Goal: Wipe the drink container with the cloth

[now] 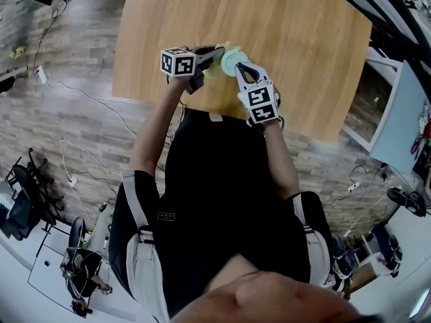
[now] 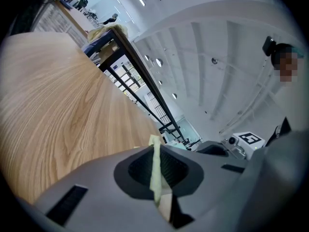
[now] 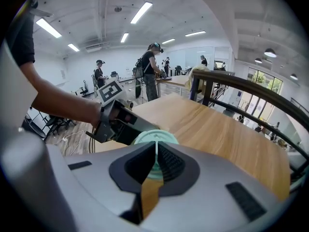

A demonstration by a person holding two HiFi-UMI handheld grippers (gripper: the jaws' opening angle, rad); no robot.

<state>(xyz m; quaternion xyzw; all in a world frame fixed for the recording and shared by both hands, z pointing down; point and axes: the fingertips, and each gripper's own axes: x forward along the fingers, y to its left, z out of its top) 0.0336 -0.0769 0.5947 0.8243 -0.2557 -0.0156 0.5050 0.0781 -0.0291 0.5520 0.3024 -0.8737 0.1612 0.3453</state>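
Wood counter [image 1: 303, 39], near edge: left tool [image 1: 214, 56] clamps cloth [image 2: 155, 166], right tool [image 1: 242, 70] clamps cup [image 1: 232, 60]; wiping looks mid-way, unfinished.

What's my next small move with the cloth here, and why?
Probably draw the left gripper sideways so its cloth rubs across the drink container. The left jaws are shut on the pale cloth, the right gripper is shut on the mint container's edge above the table, and the head view shows cloth and container close together.
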